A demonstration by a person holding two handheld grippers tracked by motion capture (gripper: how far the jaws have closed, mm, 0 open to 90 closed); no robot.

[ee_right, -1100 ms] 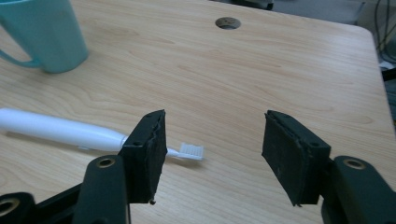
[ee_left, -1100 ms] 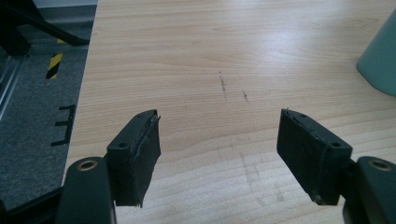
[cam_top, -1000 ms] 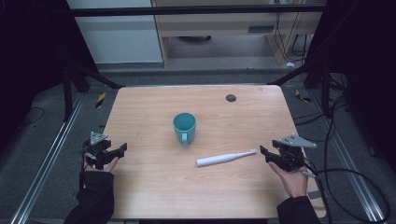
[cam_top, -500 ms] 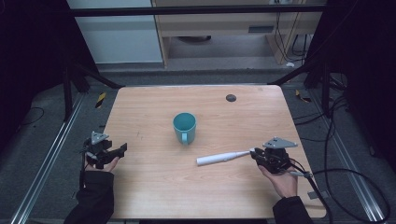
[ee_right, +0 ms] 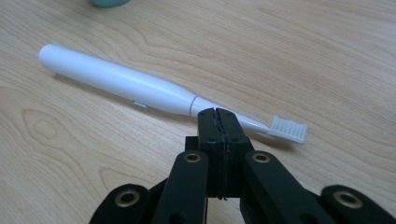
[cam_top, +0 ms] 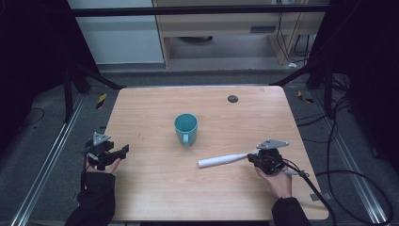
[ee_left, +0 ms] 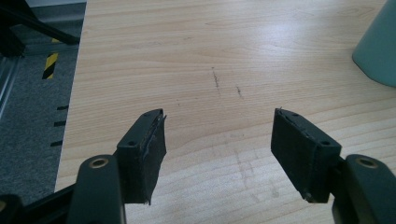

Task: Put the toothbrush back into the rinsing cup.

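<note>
Table: I see a light wooden table (cam_top: 155, 197) from the high view, with dark floor and cabling around it.

Mug: a teal mug (cam_top: 186, 128) stands upright near the table's middle, handle turned toward my side. Its wall clips the upper right corner of the left gripper view.

Toothbrush: a white electric toothbrush (cam_top: 222, 160) lies flat on the wood, right of the mug and nearer to me. Thick handle end points toward the table's middle; the thin neck and bristle head run toward the right gripper. In the right gripper view the bristles (ee_right: 290, 128) face up and sit just past the jaws on their right.

Right gripper: I hold the right gripper (cam_top: 258, 159) low at the table's right side, grey plate on top, cable trailing off the edge. In its own view the two black jaws are pressed together face to face, nothing between the pads. Their tips (ee_right: 217, 113) sit just in front of the toothbrush neck; whether they touch it, I cannot tell.

Left gripper: the left gripper (cam_top: 123, 149) sits at the left edge of the table in my gloved hand (cam_top: 107, 165). Its jaws stand spread wide, bare wood between the pads (ee_left: 148, 154), well apart from the mug and the toothbrush.

Other: a small dark round thing (cam_top: 232, 98) lies near the far edge; too small to identify.
</note>
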